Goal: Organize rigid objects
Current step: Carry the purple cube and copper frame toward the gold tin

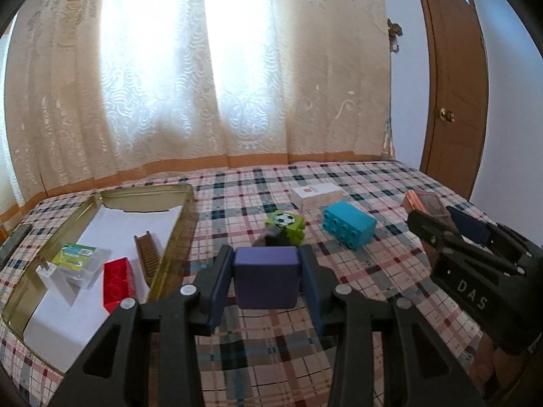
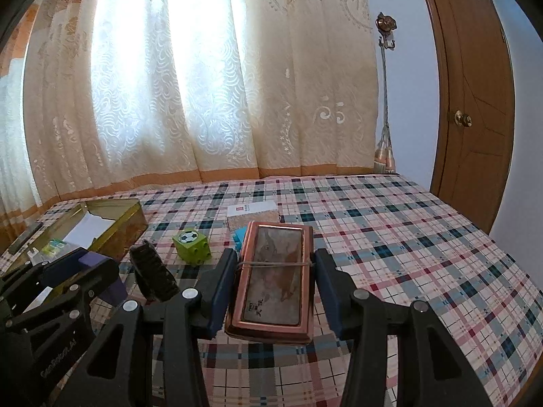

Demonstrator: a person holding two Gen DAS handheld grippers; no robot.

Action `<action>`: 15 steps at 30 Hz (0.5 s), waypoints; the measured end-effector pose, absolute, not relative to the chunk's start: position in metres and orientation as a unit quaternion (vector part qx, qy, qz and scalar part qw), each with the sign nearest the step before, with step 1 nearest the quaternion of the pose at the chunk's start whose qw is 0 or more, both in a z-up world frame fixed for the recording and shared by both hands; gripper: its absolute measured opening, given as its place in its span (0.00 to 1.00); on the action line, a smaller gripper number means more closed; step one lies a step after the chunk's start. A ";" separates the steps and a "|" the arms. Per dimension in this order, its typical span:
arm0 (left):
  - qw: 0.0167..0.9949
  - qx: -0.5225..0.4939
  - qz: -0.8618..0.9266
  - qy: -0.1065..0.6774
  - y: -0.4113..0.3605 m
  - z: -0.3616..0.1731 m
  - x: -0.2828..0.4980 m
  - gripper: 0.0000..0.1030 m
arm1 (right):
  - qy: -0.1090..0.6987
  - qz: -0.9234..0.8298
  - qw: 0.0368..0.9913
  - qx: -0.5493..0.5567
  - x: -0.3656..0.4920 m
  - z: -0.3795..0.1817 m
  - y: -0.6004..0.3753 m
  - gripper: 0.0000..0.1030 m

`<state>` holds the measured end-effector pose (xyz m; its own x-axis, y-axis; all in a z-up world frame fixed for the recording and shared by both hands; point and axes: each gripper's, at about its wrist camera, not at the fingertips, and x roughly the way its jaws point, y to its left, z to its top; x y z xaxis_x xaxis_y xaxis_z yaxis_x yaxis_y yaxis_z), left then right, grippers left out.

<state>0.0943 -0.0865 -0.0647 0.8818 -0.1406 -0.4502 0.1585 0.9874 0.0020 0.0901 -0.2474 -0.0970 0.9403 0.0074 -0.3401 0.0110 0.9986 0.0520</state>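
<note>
My left gripper (image 1: 266,264) is shut on a purple block (image 1: 267,276), held above the plaid bed. My right gripper (image 2: 275,271) is shut on a copper-framed flat box (image 2: 273,281) bound with a rubber band; the box also shows in the left wrist view (image 1: 426,203). A gold tin (image 1: 169,237) lies open at the left, holding a red brick (image 1: 117,283), a green-labelled clear case (image 1: 76,254), a white plug (image 1: 56,276) and a brown comb (image 1: 147,256). A green football cube (image 1: 288,225), a blue brick (image 1: 349,225) and a white box (image 1: 317,196) lie on the bed.
A black ridged object (image 2: 152,271) lies by the green cube (image 2: 191,242). A dark flat device (image 1: 15,242) lies at the far left edge. Curtains hang behind the bed. A wooden door (image 2: 475,118) stands at the right. Plaid sheet (image 2: 407,237) spreads to the right.
</note>
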 end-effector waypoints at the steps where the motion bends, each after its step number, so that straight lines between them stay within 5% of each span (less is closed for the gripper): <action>1: 0.971 0.019 -0.074 0.228 -0.085 -0.064 0.094 0.38 | 0.170 0.000 0.985 0.026 0.089 -0.097 -0.246 0.48; 15: 0.979 0.026 -0.054 0.197 -0.079 -0.060 0.084 0.38 | 0.147 0.014 0.989 0.018 0.081 -0.094 -0.228 0.48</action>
<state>0.0838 -0.0789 -0.0603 0.9168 -0.0957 -0.3877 0.1165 0.9927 0.0305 0.0814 -0.2278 -0.0937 0.9566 0.0336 -0.2895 -0.0228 0.9989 0.0404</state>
